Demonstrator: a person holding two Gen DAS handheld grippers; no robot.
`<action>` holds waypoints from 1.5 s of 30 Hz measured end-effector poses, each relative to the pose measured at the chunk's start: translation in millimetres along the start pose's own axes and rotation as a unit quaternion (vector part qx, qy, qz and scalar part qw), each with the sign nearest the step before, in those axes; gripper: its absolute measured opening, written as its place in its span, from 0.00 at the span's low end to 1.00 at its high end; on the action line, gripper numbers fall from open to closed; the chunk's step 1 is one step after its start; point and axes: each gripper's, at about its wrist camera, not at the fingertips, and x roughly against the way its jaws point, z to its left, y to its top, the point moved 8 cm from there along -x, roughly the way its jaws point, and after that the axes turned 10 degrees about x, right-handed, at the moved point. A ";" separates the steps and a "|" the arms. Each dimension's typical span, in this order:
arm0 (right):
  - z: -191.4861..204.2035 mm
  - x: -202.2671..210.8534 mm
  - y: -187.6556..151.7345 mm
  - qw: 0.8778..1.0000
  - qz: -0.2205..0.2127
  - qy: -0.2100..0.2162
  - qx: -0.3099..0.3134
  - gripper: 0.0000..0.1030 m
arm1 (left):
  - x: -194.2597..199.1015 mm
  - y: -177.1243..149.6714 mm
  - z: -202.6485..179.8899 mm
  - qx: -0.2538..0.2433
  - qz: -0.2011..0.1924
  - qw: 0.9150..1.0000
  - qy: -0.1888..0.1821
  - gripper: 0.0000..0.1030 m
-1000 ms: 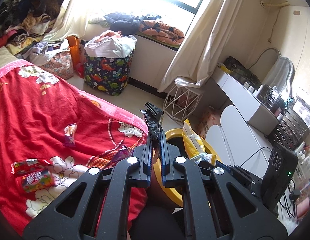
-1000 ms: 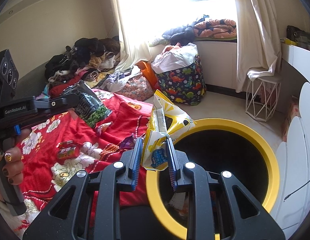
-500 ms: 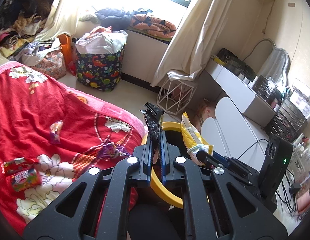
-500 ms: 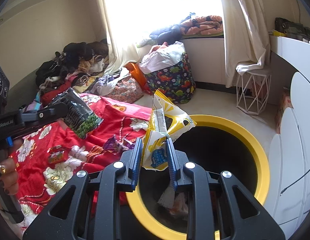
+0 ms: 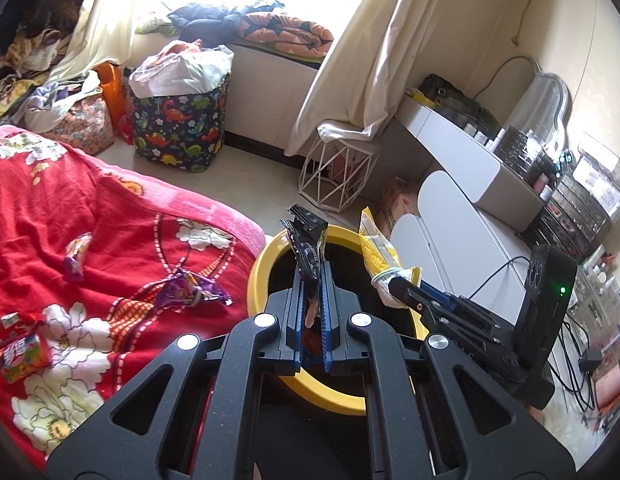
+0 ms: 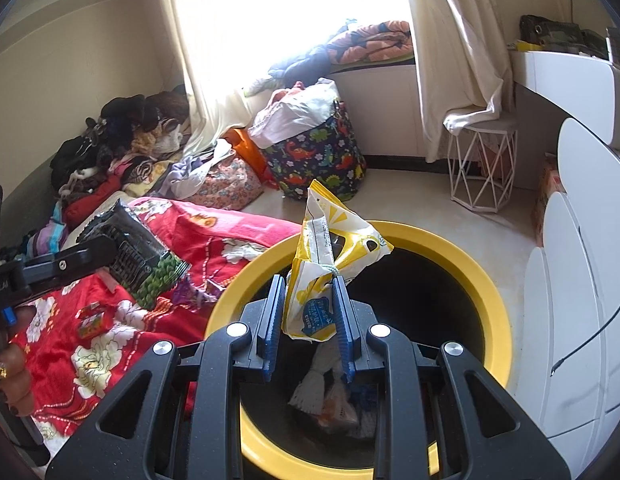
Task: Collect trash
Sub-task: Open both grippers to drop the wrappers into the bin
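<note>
Two hand-held grippers each carry a piece of trash over the bin. The left hand-held gripper [image 5: 311, 276] is pressed together on a crumpled black foil snack wrapper [image 5: 307, 240], which stands up out of the fingertips above the near rim of the round yellow-rimmed waste bin [image 5: 265, 256]. The right hand-held gripper [image 6: 307, 300] pinches a yellow and white plastic snack bag [image 6: 330, 248] by its lower part, its jaws only partly closed because the bag's bulk fills the gap; the bag hangs right over the bin's dark mouth, where paper scraps already lie at the bottom. Both pieces seem held this way so that a simple release drops them inside, so the step in hand looks like the drop itself. Beside the bin, on the red flowered blanket [image 5: 109, 216] of the bed, more trash waits: a purple candy wrapper [image 5: 189, 286], a smaller purple wrapper [image 5: 75, 258] and a red candy packet [image 5: 21, 354]. A dinosaur-print fabric basket [image 5: 175, 128] stands farther off by the window.
</note>
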 end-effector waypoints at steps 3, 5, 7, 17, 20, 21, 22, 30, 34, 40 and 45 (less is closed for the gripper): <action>-7.4 -0.8 -3.1 1.000 0.004 -0.004 -0.006 0.23 | -6.4 -2.9 -3.8 -0.004 0.007 1.000 -0.001 0.03; -11.2 -1.7 -5.4 1.000 0.008 -0.006 -0.009 0.23 | -10.5 -4.9 -6.8 -0.007 0.011 1.000 -0.002 0.03; -15.7 -2.4 -8.0 1.000 0.012 -0.009 -0.010 0.23 | -14.5 -6.8 -9.5 -0.008 0.014 1.000 -0.003 0.03; -29.2 -6.5 -17.0 0.999 0.023 -0.020 -0.023 0.23 | -37.1 -14.5 -19.1 -0.013 0.035 0.999 -0.003 0.03; -31.7 -7.7 -18.3 0.999 0.025 -0.019 -0.027 0.23 | -42.4 -15.4 -19.5 -0.012 0.040 0.999 -0.003 0.03; -32.2 -8.4 -18.6 0.999 0.026 -0.019 -0.027 0.23 | -44.1 -15.7 -20.0 -0.012 0.041 0.999 -0.003 0.03; -32.8 -8.9 -19.6 0.999 0.028 -0.018 -0.028 0.23 | -45.7 -15.4 -20.6 -0.011 0.042 0.999 -0.004 0.03; -42.1 -6.6 -20.7 0.998 0.023 -0.031 -0.043 0.50 | -53.8 -4.7 -21.8 0.006 0.038 0.999 -0.013 0.41; -44.4 -3.3 -21.2 0.998 0.020 -0.037 -0.044 0.52 | -45.0 -1.9 -16.1 0.016 0.026 0.999 -0.013 0.71; -38.9 1.9 -16.0 0.999 0.007 -0.033 -0.043 0.54 | -24.9 0.6 -1.2 0.013 0.002 1.000 0.009 0.79; -20.6 8.8 -6.6 0.999 -0.013 -0.022 -0.026 0.60 | -7.5 3.0 12.2 0.014 -0.017 0.999 0.022 0.80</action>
